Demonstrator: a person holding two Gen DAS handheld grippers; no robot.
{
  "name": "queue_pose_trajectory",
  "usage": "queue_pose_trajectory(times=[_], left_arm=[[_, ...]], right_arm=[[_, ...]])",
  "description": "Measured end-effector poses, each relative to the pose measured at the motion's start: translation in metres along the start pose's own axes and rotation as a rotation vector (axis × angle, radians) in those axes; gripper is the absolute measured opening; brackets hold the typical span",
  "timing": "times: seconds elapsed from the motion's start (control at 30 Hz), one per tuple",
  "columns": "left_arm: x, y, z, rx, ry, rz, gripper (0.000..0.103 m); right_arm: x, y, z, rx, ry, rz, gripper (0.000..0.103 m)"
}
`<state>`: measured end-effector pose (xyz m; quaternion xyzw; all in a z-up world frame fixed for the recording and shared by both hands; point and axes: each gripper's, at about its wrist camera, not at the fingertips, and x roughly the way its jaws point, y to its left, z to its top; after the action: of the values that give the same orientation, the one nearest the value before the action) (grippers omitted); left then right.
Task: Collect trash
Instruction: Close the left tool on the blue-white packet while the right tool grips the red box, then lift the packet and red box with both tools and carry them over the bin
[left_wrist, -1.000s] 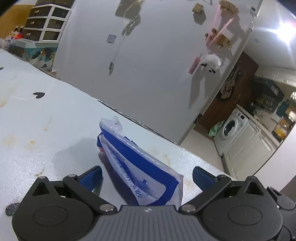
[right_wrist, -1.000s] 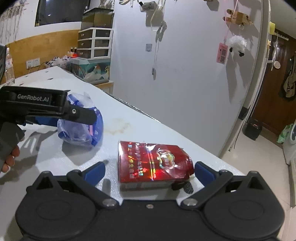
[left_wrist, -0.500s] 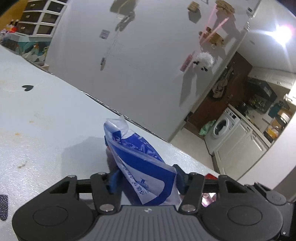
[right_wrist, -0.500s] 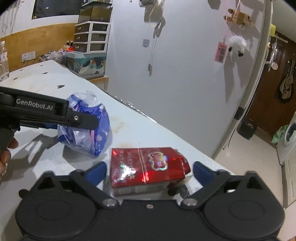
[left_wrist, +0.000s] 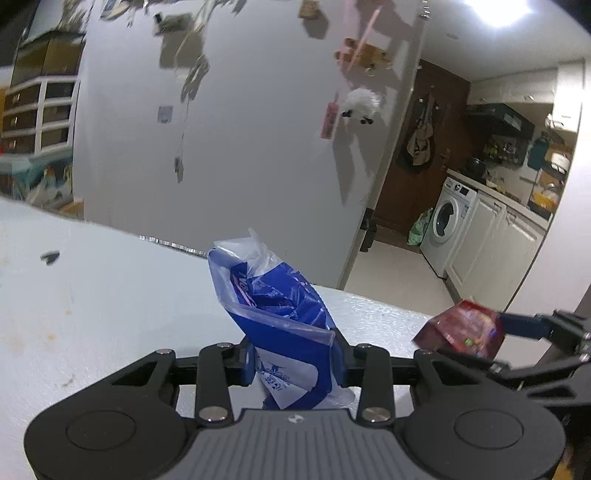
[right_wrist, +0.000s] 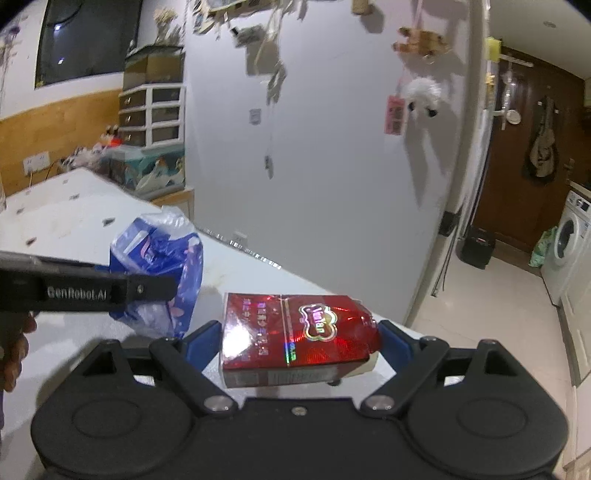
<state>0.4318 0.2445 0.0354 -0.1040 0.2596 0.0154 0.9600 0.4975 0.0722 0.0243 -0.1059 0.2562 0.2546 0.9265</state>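
here the left hand-held gripper (left_wrist: 293, 363) clamps an upright blue wrapper (left_wrist: 284, 317), the right hand-held gripper (right_wrist: 299, 341) a crosswise red pack (right_wrist: 295, 334).

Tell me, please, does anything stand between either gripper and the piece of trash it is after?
Nothing visible does. The left gripper is shut on the blue bag, and the right gripper has closed on the red pack, fingers against both its ends. No bin shows in either view.

Blue/white wrapper (left_wrist: 284, 325), shiny red pack (right_wrist: 295, 328) (holo sheen), white table (left_wrist: 110, 295).
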Motion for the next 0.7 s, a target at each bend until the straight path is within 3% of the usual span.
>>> queue_pose_trajectory(times=[0.7], left_arm=[[-0.076,-0.065,-0.021,0.12,-0.075,0.025,0.039]], right_arm=[[-0.109,-0.04,-0.024,0.095,-0.088,-0.106,0.09]])
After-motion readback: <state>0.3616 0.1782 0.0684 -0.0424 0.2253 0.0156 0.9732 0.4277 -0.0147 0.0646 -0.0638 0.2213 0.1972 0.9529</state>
